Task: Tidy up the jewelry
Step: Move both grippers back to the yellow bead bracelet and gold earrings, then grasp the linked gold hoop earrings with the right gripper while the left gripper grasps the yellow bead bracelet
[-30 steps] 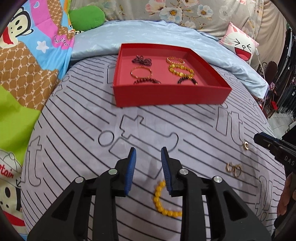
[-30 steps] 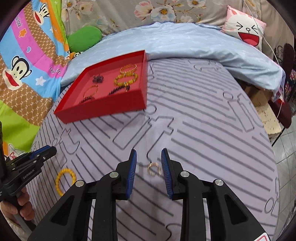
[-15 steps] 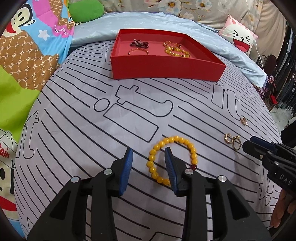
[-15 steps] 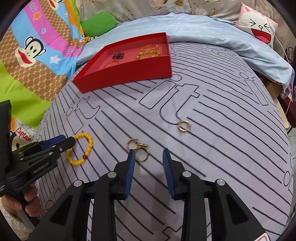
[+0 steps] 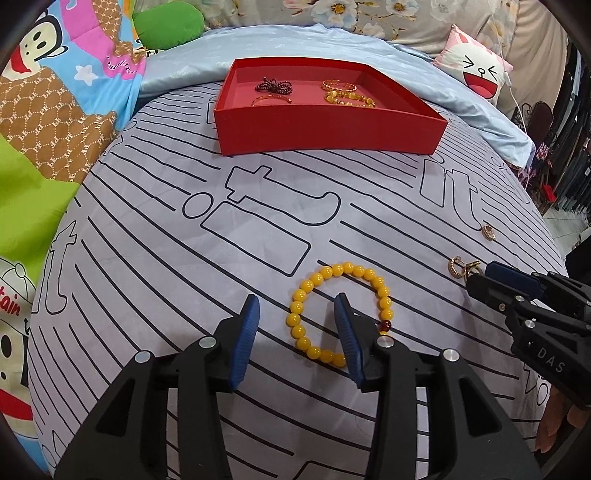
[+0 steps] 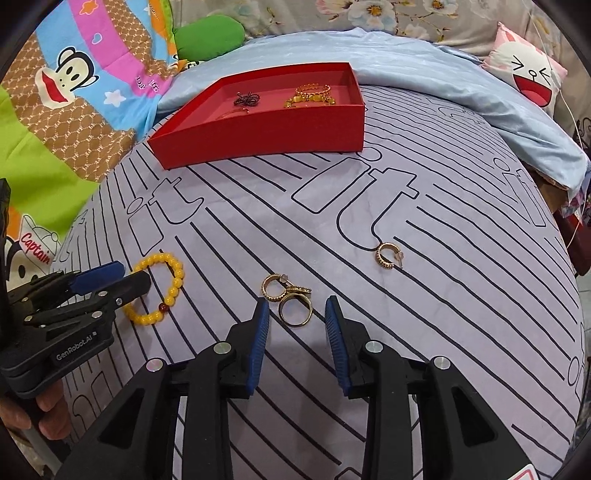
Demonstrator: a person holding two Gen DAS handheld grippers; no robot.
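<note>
A yellow bead bracelet (image 5: 306, 286) lies on the grey striped bedspread. My left gripper (image 5: 297, 328) is open; its left side of the loop sits between the fingers, and the right finger stands inside the loop. A cluster of gold rings (image 6: 290, 299) lies just ahead of my right gripper (image 6: 297, 326), which is open, with the nearest ring between its fingertips. A single gold hoop earring (image 6: 386, 254) lies further right. The red tray (image 5: 325, 125) at the back holds several bracelets. The bracelet also shows in the right wrist view (image 6: 162, 291).
The blue quilt (image 6: 424, 74) lies bunched behind the tray. A cartoon blanket (image 5: 55, 110) and a green cushion (image 5: 166, 24) lie to the left. A pink face pillow (image 5: 476, 74) sits at the back right. The bed edge drops off on the right.
Both grippers have lowered and moved forward. The left has closed in over the yellow bracelet, the right over the ring cluster. Both stay open.
</note>
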